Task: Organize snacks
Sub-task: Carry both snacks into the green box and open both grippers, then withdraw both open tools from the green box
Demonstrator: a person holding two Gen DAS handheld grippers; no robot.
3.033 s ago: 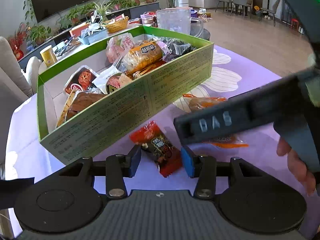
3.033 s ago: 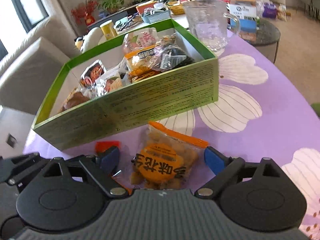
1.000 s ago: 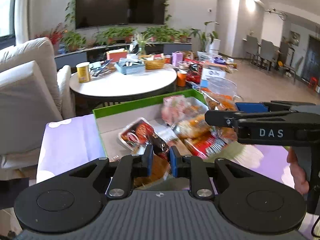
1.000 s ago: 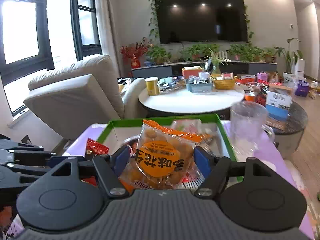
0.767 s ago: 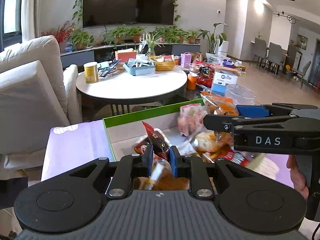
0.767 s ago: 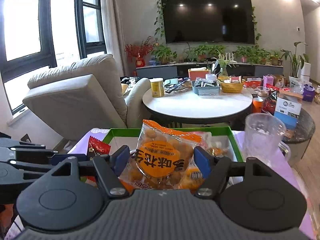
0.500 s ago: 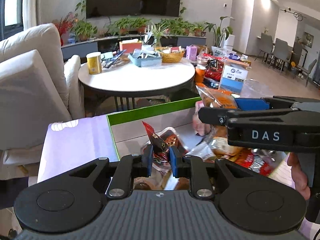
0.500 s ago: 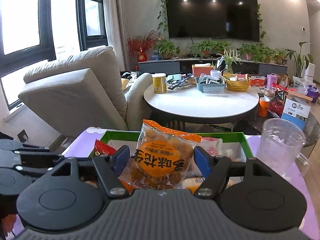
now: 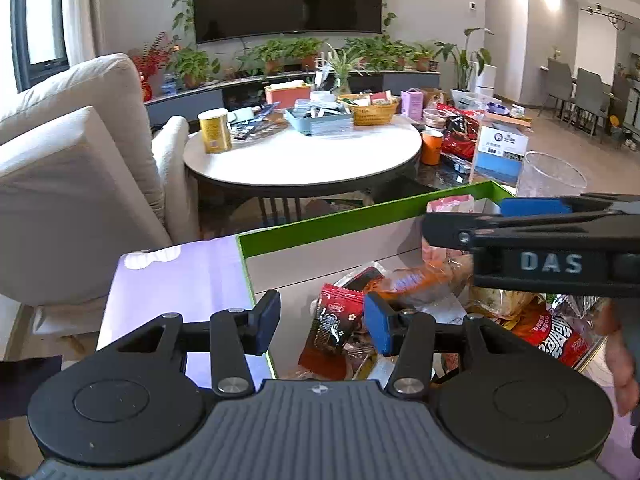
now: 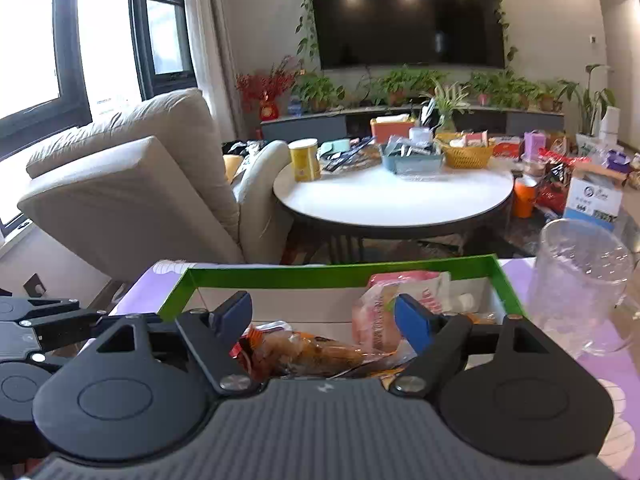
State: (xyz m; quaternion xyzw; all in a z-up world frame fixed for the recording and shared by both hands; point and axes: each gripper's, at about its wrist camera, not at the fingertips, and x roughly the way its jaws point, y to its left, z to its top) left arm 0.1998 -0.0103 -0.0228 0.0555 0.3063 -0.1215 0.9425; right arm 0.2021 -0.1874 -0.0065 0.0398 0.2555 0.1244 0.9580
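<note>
Two packets just dropped into green-rimmed cardboard box (image 9: 320, 224): red-and-black sachet (image 9: 332, 330) between opening left gripper (image 9: 320, 318) jaws, orange bag (image 10: 316, 350) below wide right gripper (image 10: 324, 316) jaws, at twelve o'clock. Nothing seen outside.

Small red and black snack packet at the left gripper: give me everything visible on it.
The small red and black snack packet is a glossy plastic sachet with a crimped top edge and pale print on a dark panel. It stands tilted inside the green-rimmed cardboard box, on other wrapped snacks. It sits between the pads of the left gripper, whose jaws are opening; it lies close to one blue pad, and contact cannot be told.
</note>
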